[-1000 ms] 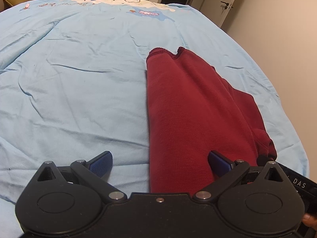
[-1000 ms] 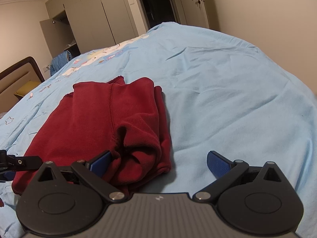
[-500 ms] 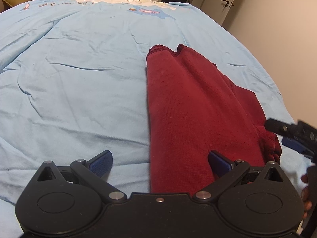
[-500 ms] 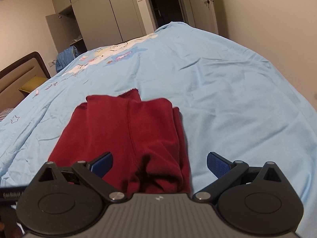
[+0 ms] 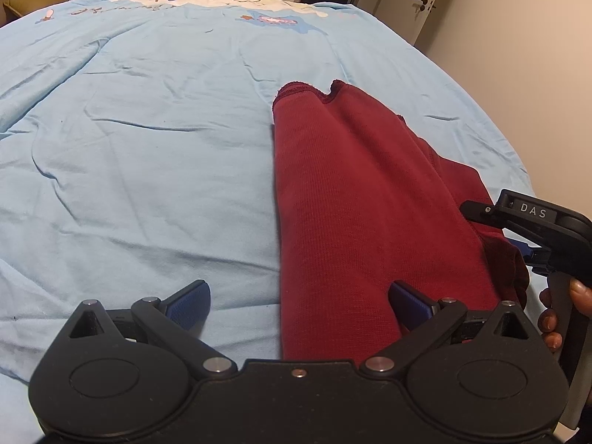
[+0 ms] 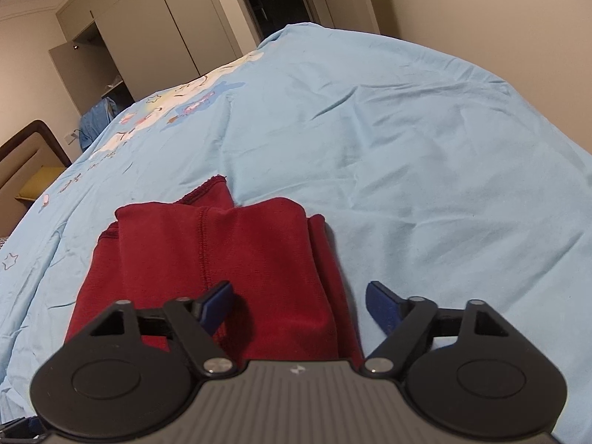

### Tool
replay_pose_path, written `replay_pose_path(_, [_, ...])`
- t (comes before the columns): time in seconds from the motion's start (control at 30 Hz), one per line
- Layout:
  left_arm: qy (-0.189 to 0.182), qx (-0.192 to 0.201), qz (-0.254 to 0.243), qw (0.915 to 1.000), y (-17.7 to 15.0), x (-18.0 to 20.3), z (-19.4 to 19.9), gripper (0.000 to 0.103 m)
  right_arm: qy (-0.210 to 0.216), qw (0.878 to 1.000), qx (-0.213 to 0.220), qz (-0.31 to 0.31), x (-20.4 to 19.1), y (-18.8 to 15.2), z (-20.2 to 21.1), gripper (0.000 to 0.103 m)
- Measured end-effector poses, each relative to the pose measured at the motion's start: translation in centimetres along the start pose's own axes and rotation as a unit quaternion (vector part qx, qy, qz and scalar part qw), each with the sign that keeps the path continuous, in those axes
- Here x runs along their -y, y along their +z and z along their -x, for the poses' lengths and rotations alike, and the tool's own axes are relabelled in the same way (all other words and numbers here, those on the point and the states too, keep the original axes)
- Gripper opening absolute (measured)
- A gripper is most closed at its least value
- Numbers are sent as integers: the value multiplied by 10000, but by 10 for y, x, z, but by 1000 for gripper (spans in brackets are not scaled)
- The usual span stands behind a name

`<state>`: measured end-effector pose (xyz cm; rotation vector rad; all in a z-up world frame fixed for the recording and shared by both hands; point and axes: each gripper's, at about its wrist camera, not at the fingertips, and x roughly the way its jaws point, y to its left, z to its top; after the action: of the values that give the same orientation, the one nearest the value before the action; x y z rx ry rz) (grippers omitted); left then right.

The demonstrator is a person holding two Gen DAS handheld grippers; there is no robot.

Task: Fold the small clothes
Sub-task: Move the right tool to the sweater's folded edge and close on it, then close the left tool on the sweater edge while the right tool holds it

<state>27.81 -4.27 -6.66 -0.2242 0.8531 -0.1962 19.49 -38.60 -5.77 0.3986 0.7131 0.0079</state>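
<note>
Right claw [image 6: 299, 305] is held part open over the near end of the red garment [image 6: 236, 259], jaws just narrowed, nothing gripped. Left claw [image 5: 299, 305] is spread wide, empty. Garment is laid folded on the blue bedsheet [image 5: 148, 148].

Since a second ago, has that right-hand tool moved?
Yes. The right gripper slid rightward over the red garment, now straddling its right edge against the blue bedsheet, and its fingers have just been closing.
</note>
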Motion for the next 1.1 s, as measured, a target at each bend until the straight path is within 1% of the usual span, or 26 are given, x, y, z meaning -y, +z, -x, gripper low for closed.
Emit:
replay_pose_path(0.03, [6, 2, -6, 10000, 0, 0, 0, 102, 17, 10000, -6, -44, 1, -1, -1, 75])
replay_pose_path(0.17, [25, 17, -29, 10000, -1, 1, 0, 103, 50, 10000, -32, -80, 3, -4, -4, 73])
replay_pose_path(0.27, [31, 23, -39, 10000, -1, 2, 0, 102, 50, 10000, -23, -67, 4, -5, -5, 70])
replay_pose_path(0.33, [31, 21, -39, 10000, -1, 2, 0, 102, 45, 10000, -8, -62, 4, -7, -5, 66])
replay_pose_path(0.4, [26, 20, -45, 10000, 0, 2, 0, 102, 45, 10000, 5, -42, 4, -9, -5, 65])
replay_pose_path(0.43, [-3, 58, -49, 10000, 1, 2, 2, 102, 51, 10000, 10, -36, 4, -10, -6, 65])
replay_pose_path(0.5, [-106, 332, 4, 9994, 3, 0, 11, 102, 77, 10000, 14, -39, 4, -11, -5, 63])
replay_pose_path(0.57, [-170, 583, -18, 9982, 7, 0, 17, 102, 90, 10000, 10, -38, 5, -11, -5, 58])
replay_pose_path(0.6, [-194, 647, -49, 9977, 11, 0, 18, 102, 98, 9999, 8, -29, 5, -11, -5, 56])
replay_pose_path(0.7, [-184, 631, -101, 9978, 25, -2, 15, 102, 127, 9999, 10, -12, 6, -12, -4, 51])
replay_pose_path(0.83, [-190, 569, -17, 9982, 42, -9, 5, 99, 158, 9999, 5, -6, 5, -13, -3, 44])
replay_pose_path(0.93, [-260, 383, 84, 9989, 52, -16, -5, 95, 177, 9998, 9, -9, 6, -14, -3, 43])
replay_pose_path(1.1, [-481, 113, 252, 9985, 57, -24, -18, 92, 184, 9998, 13, -21, 6, -14, -3, 42])
